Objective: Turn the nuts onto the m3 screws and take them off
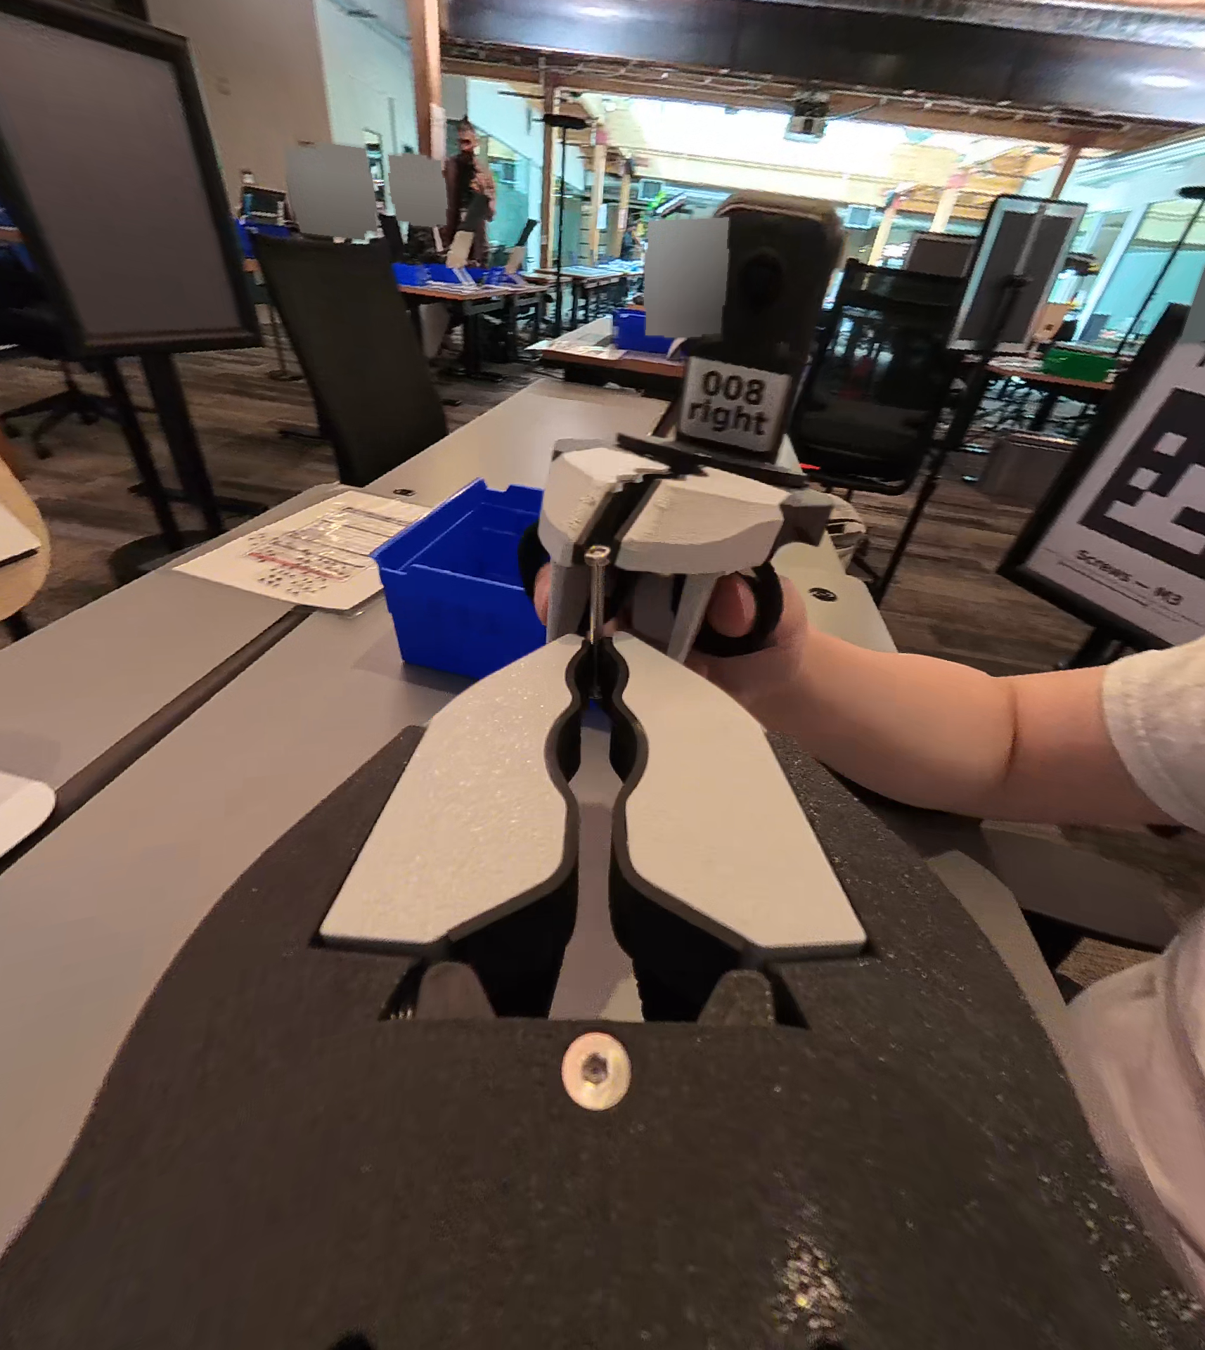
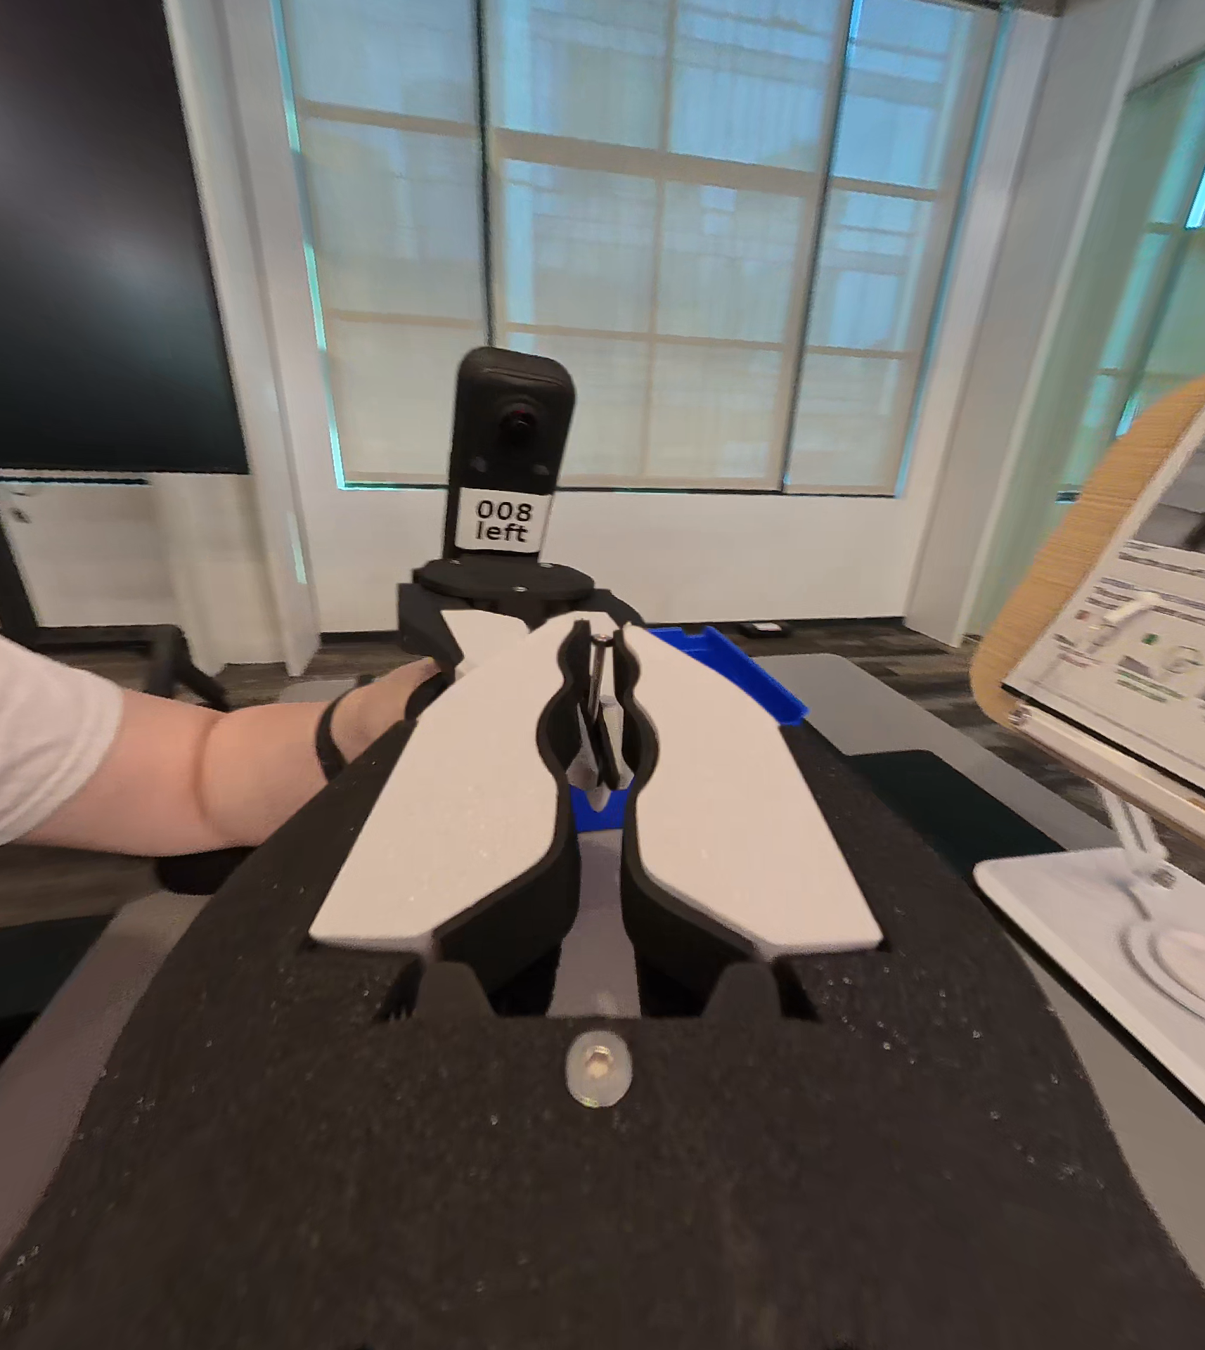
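At the centre of the left wrist view, the left gripper point(image 1: 596, 646) has its two pale grey, wavy-edged fingers point(image 1: 483, 789) nearly closed, pinching the lower end of a thin silver M3 screw point(image 1: 595, 595) that stands upright. The right gripper point(image 1: 621, 522) faces it from just above, its fingers drawn together around the screw's head. In the right wrist view the right gripper point(image 2: 598, 643) shows the same narrow gap at the centre of the frame, with the screw point(image 2: 597, 676) running down between the tips; whether a nut sits on it is too small to tell. The left gripper point(image 2: 504, 635) lies directly behind, blocking the view beyond. A blue open plastic bin point(image 1: 457, 584) stands on the grey table point(image 1: 147, 730) just behind the tips, with a white printed sheet point(image 1: 307, 548) to its left. A bare forearm point(image 1: 914, 723) enters from the right edge. A framed black-and-white marker board point(image 1: 1184, 497) stands at the right, and a tilted instruction board point(image 2: 1155, 657) fills the right of the other view.
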`<state>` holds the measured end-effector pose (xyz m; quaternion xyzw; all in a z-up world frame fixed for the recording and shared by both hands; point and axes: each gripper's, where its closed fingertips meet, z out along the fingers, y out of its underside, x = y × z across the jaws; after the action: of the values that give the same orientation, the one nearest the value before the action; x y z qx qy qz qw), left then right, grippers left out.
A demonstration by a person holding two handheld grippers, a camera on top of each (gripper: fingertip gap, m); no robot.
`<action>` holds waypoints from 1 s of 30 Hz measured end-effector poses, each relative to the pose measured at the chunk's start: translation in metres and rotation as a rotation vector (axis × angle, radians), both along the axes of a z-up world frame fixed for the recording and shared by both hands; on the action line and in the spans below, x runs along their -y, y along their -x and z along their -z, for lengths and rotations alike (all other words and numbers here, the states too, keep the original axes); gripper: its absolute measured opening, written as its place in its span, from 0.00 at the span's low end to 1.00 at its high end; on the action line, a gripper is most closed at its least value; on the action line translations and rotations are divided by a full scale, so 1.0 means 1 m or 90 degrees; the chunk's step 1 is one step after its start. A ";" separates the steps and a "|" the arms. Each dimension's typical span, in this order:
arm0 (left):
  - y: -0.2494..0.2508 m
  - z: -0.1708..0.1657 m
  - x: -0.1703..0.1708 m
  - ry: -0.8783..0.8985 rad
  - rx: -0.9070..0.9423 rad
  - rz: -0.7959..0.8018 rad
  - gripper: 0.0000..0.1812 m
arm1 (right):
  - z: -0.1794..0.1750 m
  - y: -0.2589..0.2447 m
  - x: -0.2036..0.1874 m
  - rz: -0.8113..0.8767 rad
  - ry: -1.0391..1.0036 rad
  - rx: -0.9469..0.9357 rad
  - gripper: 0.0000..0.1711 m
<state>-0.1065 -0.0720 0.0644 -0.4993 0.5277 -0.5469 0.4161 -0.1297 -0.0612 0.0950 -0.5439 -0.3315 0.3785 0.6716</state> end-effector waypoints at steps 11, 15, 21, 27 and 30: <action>0.002 -0.004 0.008 0.009 0.009 0.036 0.01 | -0.015 -0.019 0.002 -0.012 0.006 -0.059 0.08; 0.002 -0.007 0.020 0.007 0.019 0.077 0.01 | -0.008 -0.014 0.014 -0.125 0.055 -0.043 0.10; 0.003 -0.008 0.034 -0.013 0.026 0.121 0.01 | -0.011 -0.006 0.032 -0.200 0.028 -0.040 0.10; 0.005 -0.008 0.052 -0.015 0.028 0.187 0.01 | -0.013 -0.002 0.047 -0.275 0.029 -0.054 0.07; 0.006 -0.008 0.062 -0.014 0.030 0.221 0.01 | -0.016 0.000 0.059 -0.339 0.038 -0.068 0.06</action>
<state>-0.1124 -0.1341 0.0725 -0.3831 0.6023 -0.6160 0.3332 -0.1298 -0.1200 0.1107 -0.4367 -0.4158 0.5796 0.5482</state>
